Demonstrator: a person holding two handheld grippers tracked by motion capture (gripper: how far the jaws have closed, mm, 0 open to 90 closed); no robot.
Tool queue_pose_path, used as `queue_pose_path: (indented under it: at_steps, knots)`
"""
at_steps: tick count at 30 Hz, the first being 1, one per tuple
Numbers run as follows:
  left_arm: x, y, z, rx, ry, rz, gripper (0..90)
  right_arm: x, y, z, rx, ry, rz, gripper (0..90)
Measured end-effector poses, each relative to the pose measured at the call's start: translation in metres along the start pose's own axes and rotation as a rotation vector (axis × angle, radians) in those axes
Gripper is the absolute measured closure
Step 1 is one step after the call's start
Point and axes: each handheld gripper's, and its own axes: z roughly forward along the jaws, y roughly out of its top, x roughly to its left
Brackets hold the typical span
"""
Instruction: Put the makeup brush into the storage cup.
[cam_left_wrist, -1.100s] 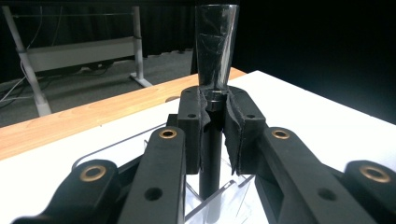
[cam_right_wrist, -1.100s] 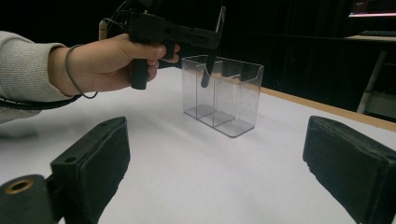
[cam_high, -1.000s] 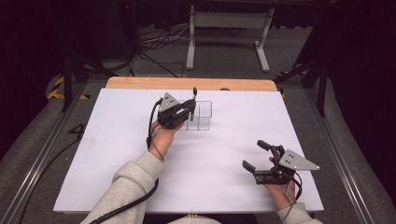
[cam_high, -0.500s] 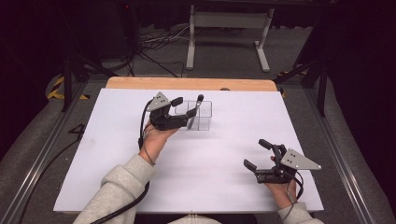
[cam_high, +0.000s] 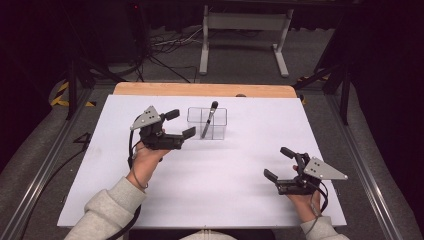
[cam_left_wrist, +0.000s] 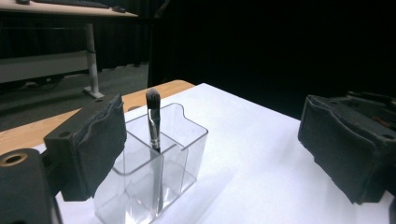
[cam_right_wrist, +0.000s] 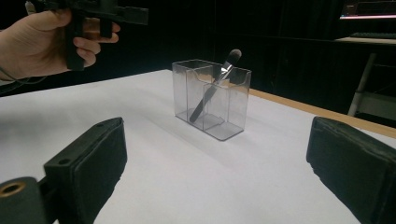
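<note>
Beside the clear holder (cam_high: 207, 123), the left gripper (cam_high: 178, 123) has just been opening its jaws, nothing between them; the brush (cam_high: 209, 119) leans inside, bristles up. Placing looks done, so next comes drawing that hand clear without nudging the holder. Right gripper (cam_high: 278, 164) rests agape, empty, well apart.

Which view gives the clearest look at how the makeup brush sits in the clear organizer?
The right gripper view: the makeup brush shows whole, leaning in a compartment of the clear organizer, bristles up. The left gripper view shows it closer but end-on, so the lean is lost. The high view shows it small.
</note>
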Motion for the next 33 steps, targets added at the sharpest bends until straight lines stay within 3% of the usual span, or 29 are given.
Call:
queue_pose_path:
  at_steps: [11, 33]
  knots:
    - [-0.008, -0.001, -0.032, -0.024, -0.031, 0.02, 2.8, -0.001, 0.001, 0.002, 0.019, 0.01, -0.007, 4.2]
    - [-0.008, -0.027, -0.072, 0.021, -0.042, 0.046, 1.3, -0.003, 0.003, 0.002, 0.023, 0.025, -0.018, 3.5]
